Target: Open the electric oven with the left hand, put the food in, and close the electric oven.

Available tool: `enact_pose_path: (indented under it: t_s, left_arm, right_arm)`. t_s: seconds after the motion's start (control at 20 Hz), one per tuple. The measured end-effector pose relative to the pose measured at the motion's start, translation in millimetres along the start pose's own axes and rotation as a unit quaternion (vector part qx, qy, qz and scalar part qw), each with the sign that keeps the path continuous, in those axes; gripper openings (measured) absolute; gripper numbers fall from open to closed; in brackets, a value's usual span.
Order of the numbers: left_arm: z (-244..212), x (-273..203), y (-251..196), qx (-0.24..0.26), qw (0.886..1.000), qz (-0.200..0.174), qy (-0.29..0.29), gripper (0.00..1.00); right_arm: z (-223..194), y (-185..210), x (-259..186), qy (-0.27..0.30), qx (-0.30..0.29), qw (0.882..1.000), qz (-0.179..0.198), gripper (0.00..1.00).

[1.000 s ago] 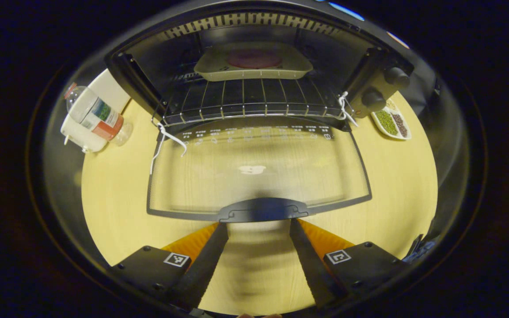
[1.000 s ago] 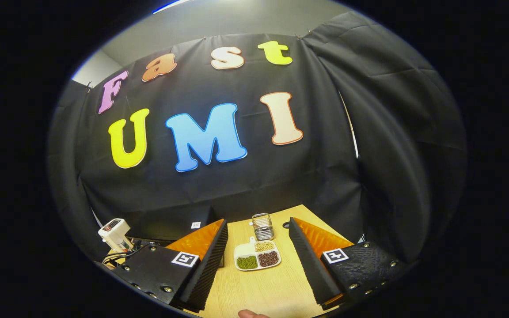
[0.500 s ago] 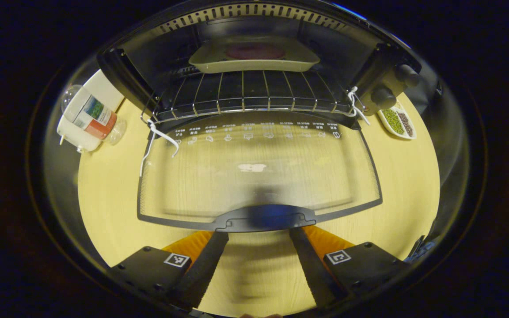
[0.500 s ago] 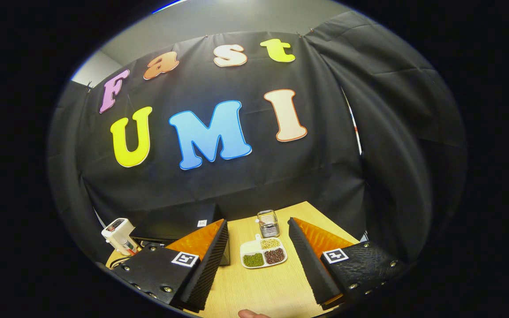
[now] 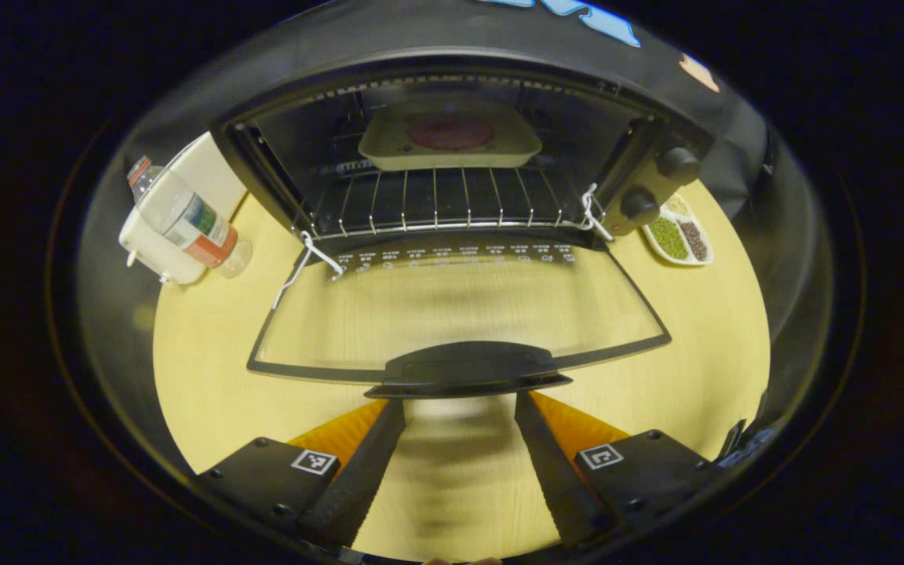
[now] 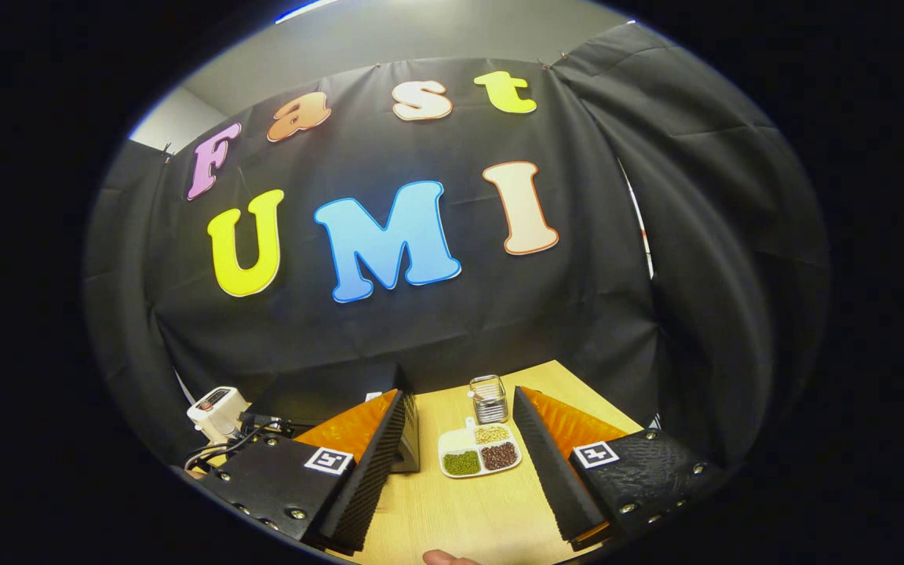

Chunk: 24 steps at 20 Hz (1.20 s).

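Pale wood-grain table point(image 5: 209, 392) lies under the left gripper point(image 5: 460, 408), whose fingers are spread wide with nothing between them; their tips sit just below the dark handle point(image 5: 468, 369) of the oven door, and I cannot tell whether they touch it. At twelve o'clock from the tips, the glass door point(image 5: 460, 310) is lowered, its lower edge hinged at the mouth of the electric oven point(image 5: 452, 71). Past it, a wire rack point(image 5: 444, 204) spans the cavity, with white cord point(image 5: 307, 255) tied at its left front corner. On the rack's back part sits a beige tray point(image 5: 389, 145) holding a dark red round of food point(image 5: 450, 133). At two o'clock, two knobs point(image 5: 660, 184) stand on the oven's control panel, and a divided dish point(image 5: 676, 235) of beans lies just beside it. At ten o'clock, a plastic bottle point(image 5: 185, 220) leans on a white object point(image 5: 201, 169).

In the right gripper view, the right gripper point(image 6: 460, 447) is spread wide and holds nothing, above the table. Beyond its tips lies the divided dish point(image 6: 479, 455), and behind that a small clear jar point(image 6: 489, 398).
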<state>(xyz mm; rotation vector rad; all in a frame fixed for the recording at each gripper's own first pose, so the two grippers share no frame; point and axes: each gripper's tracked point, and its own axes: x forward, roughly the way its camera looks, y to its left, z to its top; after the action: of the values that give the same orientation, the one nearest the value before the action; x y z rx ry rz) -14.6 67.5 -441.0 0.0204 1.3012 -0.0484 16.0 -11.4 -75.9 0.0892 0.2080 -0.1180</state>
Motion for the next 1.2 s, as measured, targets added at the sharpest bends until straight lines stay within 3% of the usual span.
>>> enact_pose_path:
  t_s: [0.1, 0.25, 0.35, 0.4, 0.65, 0.7, 0.8, 0.9, 0.95, 1.05, 1.2]
  left_arm:
    - [5, -9, 0, 0.002, 1.000, -0.001, -0.017, 0.92]
    - [9, -18, 0, 0.003, 1.000, -0.003, -0.030, 1.00]
    - [12, -22, 0, 0.003, 0.999, -0.003, -0.037, 0.92]
    - [14, -24, 0, 0.005, 0.999, -0.002, -0.043, 0.96]
    - [29, -35, 4, 0.022, 0.997, 0.010, -0.074, 1.00]
    - [34, -38, 5, 0.024, 0.996, 0.014, -0.082, 0.92]
    - [45, -44, 5, 0.026, 0.994, 0.017, -0.107, 1.00]
    - [50, -53, 6, 0.018, 0.992, 0.019, -0.124, 0.92]
    - [53, -53, 6, 0.012, 0.992, 0.017, -0.128, 0.96]
    - [54, -57, 5, 0.011, 0.990, 0.018, -0.139, 0.92]
    - [61, -77, 1, 0.018, 0.985, 0.019, -0.172, 0.96]
  right_arm:
    - [2, 7, -1, -0.002, -0.003, 1.000, 0.007, 0.87]
    - [2, 16, -3, -0.002, -0.007, 1.000, 0.016, 0.87]
    - [1, 18, -5, -0.002, -0.009, 1.000, 0.019, 0.87]
    - [1, 18, -7, -0.002, -0.010, 1.000, 0.021, 0.87]
    - [1, 17, -10, 0.002, -0.008, 1.000, 0.017, 0.87]
    - [0, 16, -12, 0.002, -0.009, 1.000, 0.016, 0.87]
    - [-1, 11, -14, 0.002, -0.016, 1.000, 0.010, 0.87]
    - [-1, 8, -17, 0.002, -0.020, 1.000, 0.008, 0.87]
    - [-1, 7, -18, 0.002, -0.020, 1.000, 0.007, 0.87]
    - [-1, 6, -19, 0.003, -0.019, 1.000, 0.005, 0.87]
    - [-2, 6, -21, 0.004, -0.023, 1.000, 0.007, 0.87]
